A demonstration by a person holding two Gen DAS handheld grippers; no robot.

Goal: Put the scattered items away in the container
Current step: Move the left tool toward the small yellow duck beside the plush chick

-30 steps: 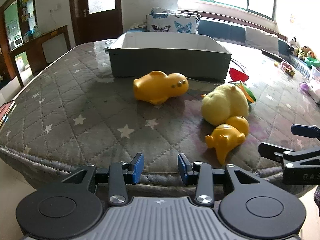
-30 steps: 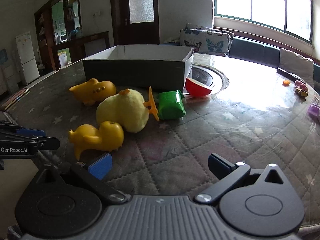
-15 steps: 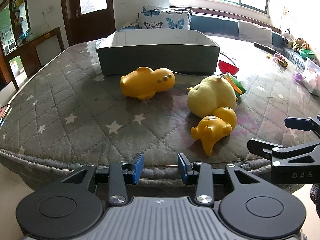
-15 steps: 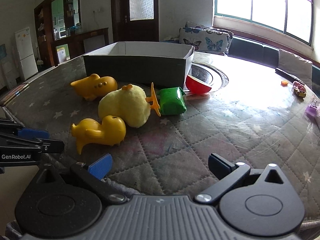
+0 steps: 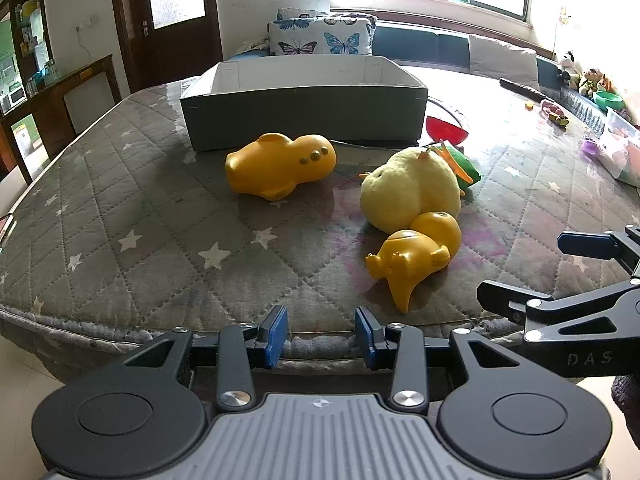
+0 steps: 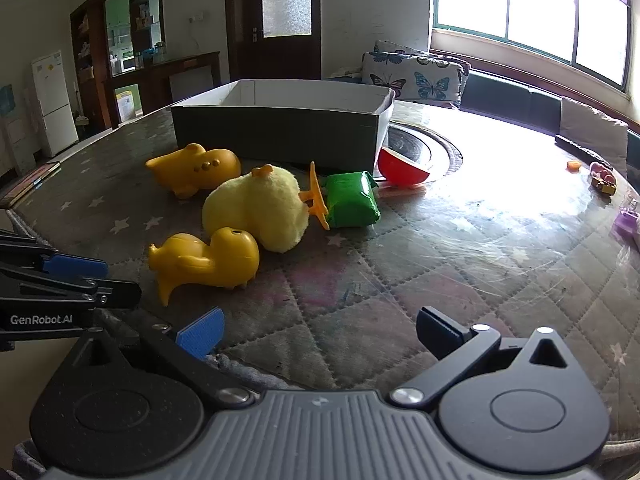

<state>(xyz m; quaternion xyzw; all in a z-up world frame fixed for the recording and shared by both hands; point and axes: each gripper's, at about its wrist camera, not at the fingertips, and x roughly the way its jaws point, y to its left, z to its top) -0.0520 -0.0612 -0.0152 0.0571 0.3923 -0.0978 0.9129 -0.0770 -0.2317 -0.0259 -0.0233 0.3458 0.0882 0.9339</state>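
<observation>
A grey box [image 5: 304, 120] [image 6: 280, 132] with a white inside stands at the far middle of the quilted table. In front of it lie an orange hippo toy [image 5: 280, 166] [image 6: 194, 168], a yellow plush chick [image 5: 408, 192] [image 6: 256, 208], a small orange duck toy [image 5: 412, 256] [image 6: 208, 260], a green packet [image 6: 352, 200] and a red bowl [image 6: 402, 168]. My left gripper [image 5: 320, 336] is open and empty at the table's near edge. My right gripper [image 6: 320, 332] is open wide and empty, near the duck.
The table's near edge [image 5: 120, 332] lies just under both grippers. Small toys [image 6: 604, 180] and a remote [image 5: 524, 90] lie at the far right. A butterfly cushion [image 5: 320, 40] and a bench stand behind the box.
Both grippers have moved forward and a little to the right toward the toys, which look larger now. Both jaws keep the same openings. The toys have not moved.
</observation>
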